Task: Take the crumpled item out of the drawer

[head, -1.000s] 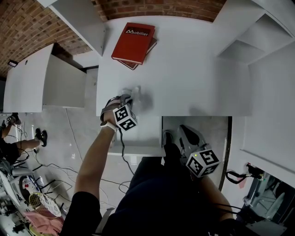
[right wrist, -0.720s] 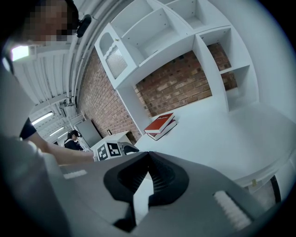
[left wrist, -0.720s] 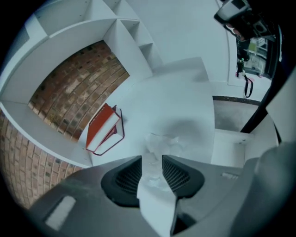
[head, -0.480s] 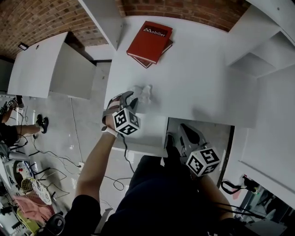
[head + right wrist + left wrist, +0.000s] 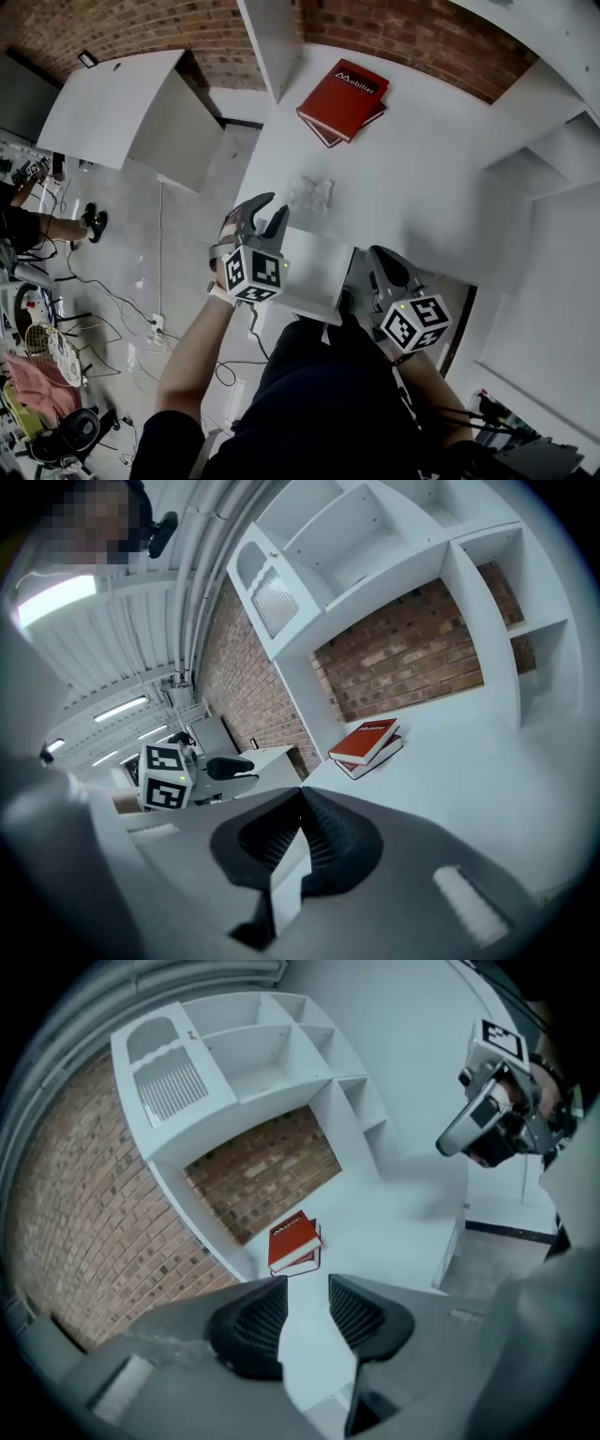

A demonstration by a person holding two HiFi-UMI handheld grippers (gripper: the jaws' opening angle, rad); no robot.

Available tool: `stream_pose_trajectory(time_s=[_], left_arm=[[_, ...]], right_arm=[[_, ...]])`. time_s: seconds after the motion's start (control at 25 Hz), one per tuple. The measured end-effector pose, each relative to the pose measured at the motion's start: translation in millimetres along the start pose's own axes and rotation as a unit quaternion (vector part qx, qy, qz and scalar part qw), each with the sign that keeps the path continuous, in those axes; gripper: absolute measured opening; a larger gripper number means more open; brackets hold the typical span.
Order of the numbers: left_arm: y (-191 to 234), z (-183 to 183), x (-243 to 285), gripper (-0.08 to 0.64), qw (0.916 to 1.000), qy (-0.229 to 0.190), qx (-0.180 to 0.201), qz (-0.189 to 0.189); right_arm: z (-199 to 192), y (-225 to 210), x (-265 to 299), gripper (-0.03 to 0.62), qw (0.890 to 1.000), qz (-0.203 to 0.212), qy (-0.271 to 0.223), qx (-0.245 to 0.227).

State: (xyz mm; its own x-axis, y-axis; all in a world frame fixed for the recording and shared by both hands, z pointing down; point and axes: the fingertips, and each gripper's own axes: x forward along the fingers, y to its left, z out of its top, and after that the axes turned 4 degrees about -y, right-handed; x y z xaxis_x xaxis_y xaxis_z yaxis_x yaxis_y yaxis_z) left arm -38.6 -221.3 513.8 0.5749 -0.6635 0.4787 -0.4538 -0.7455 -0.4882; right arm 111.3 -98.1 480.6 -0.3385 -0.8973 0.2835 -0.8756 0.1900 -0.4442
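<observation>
**Crumpled item out on the desk, left claw wide and clear of it**

The crumpled item [image 5: 310, 194], pale and translucent, lies on the white desk top [image 5: 422, 178]. It is just ahead of the left gripper [image 5: 267, 214] and a little to that gripper's right, not touching the tips. The left gripper's jaws stand wide apart, and its own view shows only bare desk between them. Farther ahead of this gripper, well past the item, two stacked red books [image 5: 343, 100] rest near the brick wall [image 5: 422, 37]. To the left gripper's right and nearer the person, the right gripper [image 5: 380, 258] hangs over the open drawer [image 5: 448, 286]. Its jaws meet at the tips and hold nothing.
</observation>
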Motion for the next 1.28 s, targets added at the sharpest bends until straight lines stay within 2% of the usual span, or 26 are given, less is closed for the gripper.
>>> stream_pose_trajectory(time_s=[0.28,0.6,1.04,1.28], left_arm=[[5,45,-64,0.144,0.9934,-0.063,-0.088,0.039],[28,84,-135,0.135,0.9762,-0.122,-0.16,0.08],[63,124,-194,0.104,0.9452,-0.201,-0.224,0.127],[86,133,-207,0.049,0.9229,-0.232,-0.268,0.15]], right_arm=[[30,16,9,0.002,0.999,0.03,-0.025,-0.028],[76,50,11,0.003,0.993,0.065,-0.073,-0.07],[144,101,2,0.002,0.975,0.102,-0.144,-0.133],[175,121,-6,0.003,0.962,0.109,-0.181,-0.173]])
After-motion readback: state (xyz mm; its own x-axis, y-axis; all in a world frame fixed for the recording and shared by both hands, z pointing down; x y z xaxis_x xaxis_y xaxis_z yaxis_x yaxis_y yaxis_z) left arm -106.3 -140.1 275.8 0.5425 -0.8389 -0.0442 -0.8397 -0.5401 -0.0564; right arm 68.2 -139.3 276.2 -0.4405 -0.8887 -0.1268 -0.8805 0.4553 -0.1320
